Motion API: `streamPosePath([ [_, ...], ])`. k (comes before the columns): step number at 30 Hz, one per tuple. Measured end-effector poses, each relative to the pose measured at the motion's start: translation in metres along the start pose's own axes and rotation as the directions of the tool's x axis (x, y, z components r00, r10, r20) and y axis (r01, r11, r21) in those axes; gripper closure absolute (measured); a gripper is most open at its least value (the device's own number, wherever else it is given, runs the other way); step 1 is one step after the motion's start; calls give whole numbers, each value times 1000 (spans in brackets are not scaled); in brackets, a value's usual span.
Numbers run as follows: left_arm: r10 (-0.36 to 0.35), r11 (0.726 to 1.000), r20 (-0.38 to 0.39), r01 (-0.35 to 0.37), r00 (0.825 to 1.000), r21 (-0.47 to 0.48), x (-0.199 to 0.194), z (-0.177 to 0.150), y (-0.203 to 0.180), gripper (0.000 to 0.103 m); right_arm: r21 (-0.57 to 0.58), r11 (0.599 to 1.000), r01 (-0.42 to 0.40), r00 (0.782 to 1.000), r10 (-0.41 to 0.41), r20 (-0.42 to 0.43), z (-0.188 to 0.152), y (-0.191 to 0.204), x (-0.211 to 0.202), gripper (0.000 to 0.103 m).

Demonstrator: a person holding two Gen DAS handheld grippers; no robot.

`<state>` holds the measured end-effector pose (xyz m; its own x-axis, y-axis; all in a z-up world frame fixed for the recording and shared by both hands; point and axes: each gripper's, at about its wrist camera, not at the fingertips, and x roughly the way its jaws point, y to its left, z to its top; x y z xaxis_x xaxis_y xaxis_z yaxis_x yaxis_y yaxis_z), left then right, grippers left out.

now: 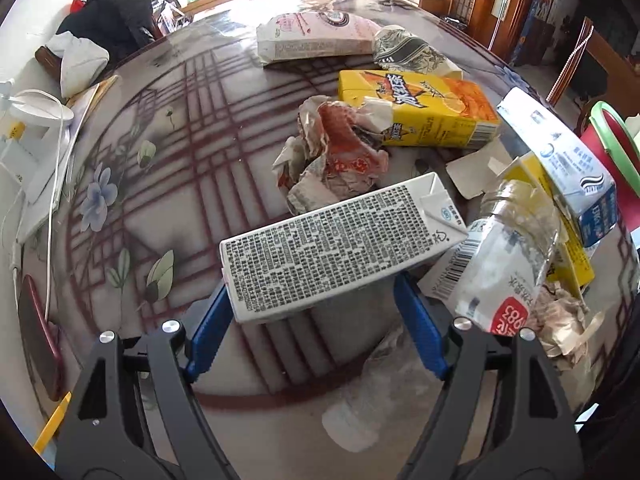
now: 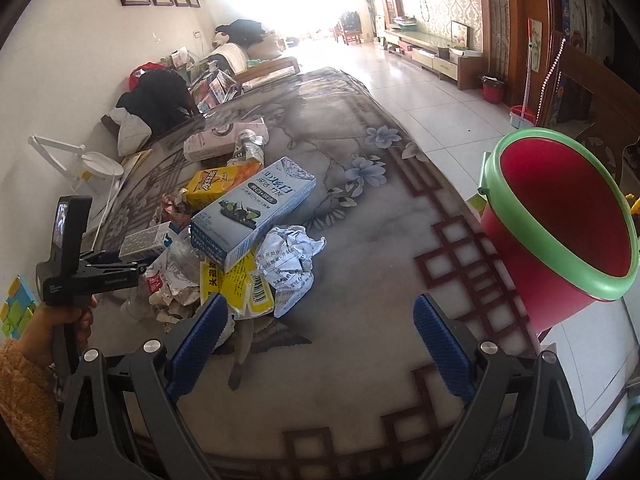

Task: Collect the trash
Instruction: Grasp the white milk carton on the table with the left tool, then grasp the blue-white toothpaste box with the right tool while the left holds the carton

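A pile of trash lies on the patterned table (image 2: pixel 360 240). My left gripper (image 1: pixel 312 284) is shut on a white carton covered in small print (image 1: pixel 336 240), a blue finger at each end of its near edge. Around it lie a crumpled wrapper (image 1: pixel 336 152), a yellow juice box (image 1: pixel 424 112), a clear plastic bottle (image 1: pixel 508 256) and a blue-white box (image 1: pixel 560 160). My right gripper (image 2: pixel 320 304) hangs open over bare table, right of the pile, with nothing between its fingers. A red bucket with a green rim (image 2: pixel 560 216) is tilted at the table's right edge.
A pink-white carton (image 1: pixel 312 36) and a crumpled bag (image 1: pixel 412 52) lie further back. A white lamp (image 2: pixel 96 164) and cables sit at the left edge, and a red phone (image 1: pixel 38 340) lies near the front left. A person's hand (image 2: pixel 48 332) holds the left gripper.
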<state>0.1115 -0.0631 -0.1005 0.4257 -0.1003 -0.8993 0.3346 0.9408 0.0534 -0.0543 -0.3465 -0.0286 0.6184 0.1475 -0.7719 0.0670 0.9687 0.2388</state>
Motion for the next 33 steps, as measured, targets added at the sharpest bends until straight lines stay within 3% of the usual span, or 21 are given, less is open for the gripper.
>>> streamPosePath([
  [1, -7, 1000, 1, 7, 1000, -2, 0, 0, 0, 37, 1, 1000, -1, 1000, 1, -2, 0, 0, 0, 12],
  [2, -10, 1000, -1, 10, 1000, -1, -1, -1, -1, 52, 3, 1000, -2, 1000, 2, -4, -1, 0, 0, 12],
  [4, -25, 1000, -2, 25, 1000, -11, -3, -3, -2, 68, 6, 1000, -5, 1000, 5, -5, -1, 0, 0, 12],
  [9, -127, 985, 42, 131, 991, -113, -21, -11, 2, 96, 16, 1000, -15, 1000, 15, -6, -2, -1, 0, 12],
  [12, -177, 969, 109, 193, 978, -152, -40, -16, 1, 103, 20, 1000, -22, 1000, 22, -14, -2, 1, 2, 12],
  [15, -180, 968, 108, 196, 978, -158, -42, -16, -1, 103, 20, 1000, -22, 1000, 23, -21, -3, 3, 2, 12],
  [16, -173, 968, 102, 188, 980, -165, -39, -16, 0, 101, 20, 1000, -22, 1000, 22, -21, -3, 2, 3, 12],
  [17, -171, 967, 93, 185, 981, -172, -36, -16, 1, 91, 21, 1000, -21, 1000, 21, -22, -4, 3, 3, 12],
  [18, -178, 965, 92, 192, 980, -178, -35, -16, 3, 71, 21, 1000, -22, 1000, 22, -22, -3, 3, 3, 12],
  [20, -203, 957, 102, 219, 974, -192, -34, -14, 5, 42, 18, 1000, -22, 999, 22, -23, -4, 4, 4, 12],
  [22, -230, 952, 111, 247, 967, -179, -33, -7, 3, 39, 13, 1000, -23, 999, 23, -32, -4, 6, 6, 12],
  [23, -224, 955, 115, 241, 968, -171, -31, -4, 4, 33, 10, 1000, -25, 999, 26, -38, -5, 8, 8, 12],
  [25, -185, 969, 125, 202, 975, -140, -24, 7, 5, 31, -1, 1000, -28, 998, 28, -49, -7, 12, 10, 12],
  [27, -210, 968, 93, 220, 973, -119, -13, 12, 6, 26, -16, 999, -31, 998, 30, -60, -8, 17, 12, 12],
  [29, -273, 950, 77, 282, 959, -134, -8, 12, 9, 26, -24, 999, -31, 998, 29, -63, -8, 19, 13, 12],
  [33, -270, 952, 70, 277, 960, -128, -8, 11, 7, 26, -7, 999, -39, 996, 38, -78, -8, 19, 19, 12],
])
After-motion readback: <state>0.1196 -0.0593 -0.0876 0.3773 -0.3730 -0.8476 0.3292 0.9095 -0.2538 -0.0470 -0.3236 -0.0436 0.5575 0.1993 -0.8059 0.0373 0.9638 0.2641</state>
